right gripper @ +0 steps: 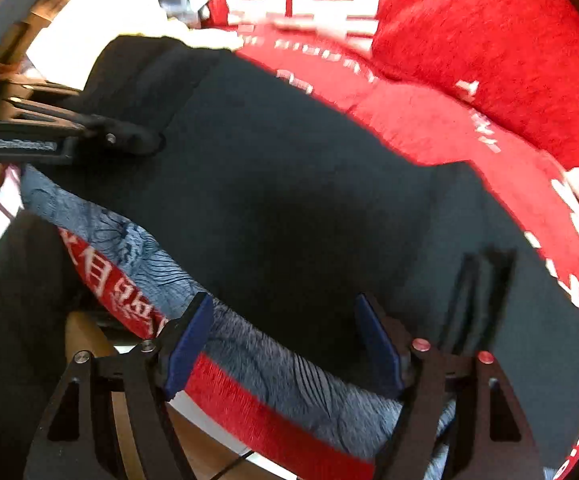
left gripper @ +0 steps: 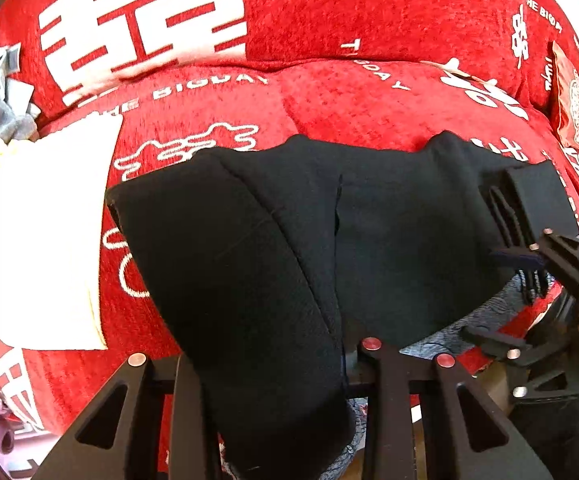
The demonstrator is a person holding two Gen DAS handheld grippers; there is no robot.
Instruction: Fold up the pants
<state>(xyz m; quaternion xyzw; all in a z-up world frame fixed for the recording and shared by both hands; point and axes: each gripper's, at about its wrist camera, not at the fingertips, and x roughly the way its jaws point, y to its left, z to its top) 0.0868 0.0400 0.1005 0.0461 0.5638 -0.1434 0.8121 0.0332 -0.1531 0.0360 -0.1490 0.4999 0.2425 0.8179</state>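
Lying across a red sofa cover (left gripper: 329, 92) printed with white characters, the black pants (left gripper: 369, 240) stretch from nine o'clock to three o'clock in the left wrist view, long axis sideways. The left gripper (left gripper: 273, 376) pinches a hanging fold of the dark cloth between its fingers at six o'clock. In the right wrist view the right gripper (right gripper: 285, 344) hovers with blue-padded fingers spread wide, nothing between them, over the pants' near edge and a grey-blue patterned cloth (right gripper: 289, 372) beneath. The waistband end sits at four o'clock, nearest the right gripper. The fabric looks soft, thick, matte.
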